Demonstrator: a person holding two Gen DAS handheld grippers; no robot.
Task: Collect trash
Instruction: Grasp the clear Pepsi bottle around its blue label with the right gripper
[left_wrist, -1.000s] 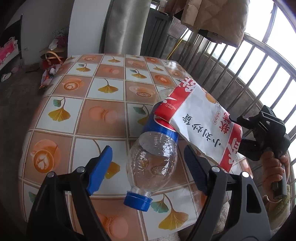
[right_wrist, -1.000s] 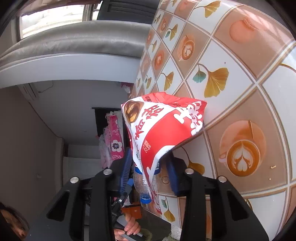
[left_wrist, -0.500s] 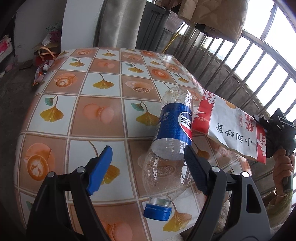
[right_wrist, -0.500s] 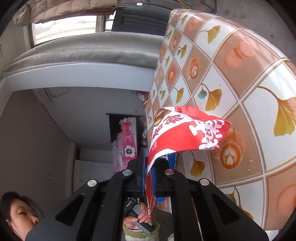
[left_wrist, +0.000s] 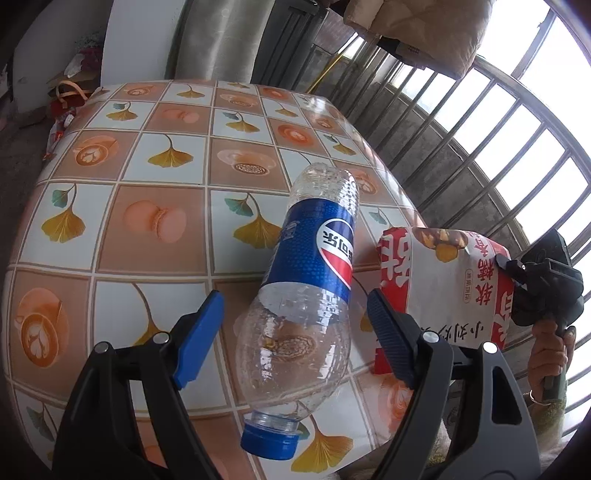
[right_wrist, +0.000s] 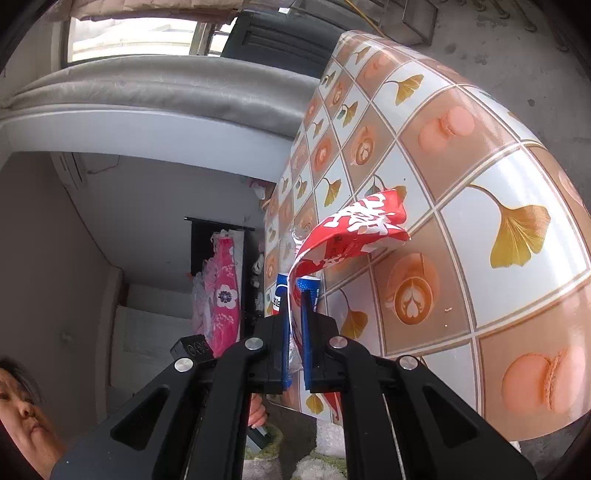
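An empty clear plastic bottle (left_wrist: 306, 295) with a blue label and blue cap lies on the tiled-pattern table (left_wrist: 147, 229), cap toward me. My left gripper (left_wrist: 293, 295) stands open around its lower body, one blue pad on each side and neither pressing. At the table's right edge my right gripper (left_wrist: 517, 273) is shut on the corner of a red-and-white snack bag (left_wrist: 443, 288) and holds it up off the table. In the right wrist view the bag (right_wrist: 362, 225) runs up from the shut right gripper (right_wrist: 294, 299), and the bottle (right_wrist: 277, 295) shows behind it.
A metal railing (left_wrist: 480, 140) runs close along the table's right side. A grey curtain (left_wrist: 221, 37) hangs behind the table, and bags and clutter (left_wrist: 70, 96) lie on the floor at the far left. A person's hand (left_wrist: 550, 350) holds the right gripper's handle.
The right gripper's jaws closed on the bag, lifted it off the bottle and drew it to the right. The left gripper moved in, so the bottle now lies deeper between its fingers.
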